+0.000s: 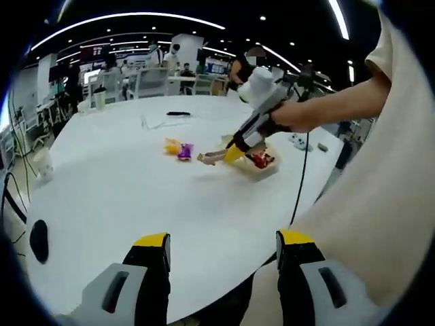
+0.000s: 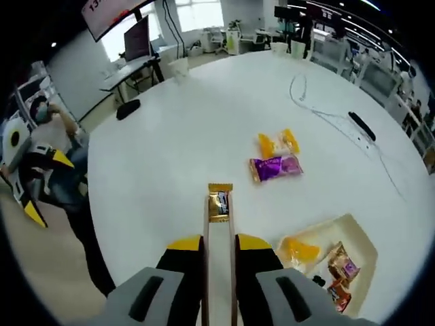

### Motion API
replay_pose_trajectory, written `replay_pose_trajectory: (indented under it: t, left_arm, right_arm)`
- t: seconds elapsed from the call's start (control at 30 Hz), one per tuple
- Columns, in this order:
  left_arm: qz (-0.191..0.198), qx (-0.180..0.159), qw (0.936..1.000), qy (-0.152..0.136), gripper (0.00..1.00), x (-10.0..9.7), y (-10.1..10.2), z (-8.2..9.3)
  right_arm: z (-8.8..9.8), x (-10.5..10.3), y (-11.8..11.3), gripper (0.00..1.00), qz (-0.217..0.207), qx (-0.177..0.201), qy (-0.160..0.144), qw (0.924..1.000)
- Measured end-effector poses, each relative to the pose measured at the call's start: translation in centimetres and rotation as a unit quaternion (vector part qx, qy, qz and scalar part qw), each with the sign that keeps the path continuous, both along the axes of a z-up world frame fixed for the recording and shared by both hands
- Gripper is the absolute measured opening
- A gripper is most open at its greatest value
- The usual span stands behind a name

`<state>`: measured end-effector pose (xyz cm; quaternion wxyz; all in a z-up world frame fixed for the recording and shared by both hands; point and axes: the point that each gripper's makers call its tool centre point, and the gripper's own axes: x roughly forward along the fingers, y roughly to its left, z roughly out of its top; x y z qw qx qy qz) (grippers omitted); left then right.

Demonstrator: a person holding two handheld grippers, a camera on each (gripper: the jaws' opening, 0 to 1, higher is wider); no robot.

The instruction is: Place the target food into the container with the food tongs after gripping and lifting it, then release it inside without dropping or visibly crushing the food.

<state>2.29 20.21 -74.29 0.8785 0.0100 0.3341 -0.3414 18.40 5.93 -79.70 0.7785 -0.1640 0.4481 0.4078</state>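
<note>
Left gripper view: the left gripper [image 1: 223, 261] hangs over the near edge of the table [image 1: 122, 197], its jaws spread wide and holding nothing, kept back so it stays out of the way. Across the table the right gripper [image 1: 239, 145] reaches in, clamped on the tongs [image 1: 216, 157], whose tips stick out beside the tray [image 1: 262, 168]. Two packets, yellow [image 1: 172, 145] and purple [image 1: 185, 151], lie just beyond.

Right gripper view: the right gripper's [image 2: 218, 246] jaws press the tongs [image 2: 218, 238] together, and the tips pinch a snack [image 2: 219, 202], a small gold wrapper with a dark middle, uncrushed. It sits above bare table [image 2: 170, 136], short of the tray [image 2: 353, 234] near the table's edge, which already holds several packets. I judge that carrying it across to the tray comes next.
</note>
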Motion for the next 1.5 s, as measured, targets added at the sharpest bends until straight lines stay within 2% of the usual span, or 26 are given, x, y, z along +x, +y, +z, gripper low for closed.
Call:
replay_pose_trajectory:
  t: [0.37, 0.77, 1.1, 1.27, 1.5]
  left_arm:
    - [-0.019, -0.003, 0.9998, -0.005, 0.63, 0.1, -0.9, 0.0]
    - [-0.058, -0.005, 0.9983, -0.005, 0.63, 0.3, -2.4, -0.2]
    - [-0.090, -0.004, 0.9959, -0.008, 0.63, 0.9, -3.6, -0.1]
    - [-0.109, -0.005, 0.9939, -0.012, 0.63, 1.3, -4.5, 0.1]
    - [-0.130, -0.005, 0.9914, -0.017, 0.63, 1.5, -5.3, 0.5]
  right_arm:
    - [2.3, -0.1, -1.7, 0.15, -0.037, 0.017, -0.023, 0.9989]
    - [3.3, -0.2, -4.5, 0.16, -0.078, 0.018, -0.036, 0.9961]
    - [4.1, -0.5, -7.9, 0.16, -0.132, 0.019, -0.048, 0.9900]
    - [5.1, -0.7, -10.0, 0.16, -0.160, 0.017, -0.060, 0.9852]
    - [5.6, -0.6, -11.9, 0.16, -0.187, 0.018, -0.068, 0.9799]
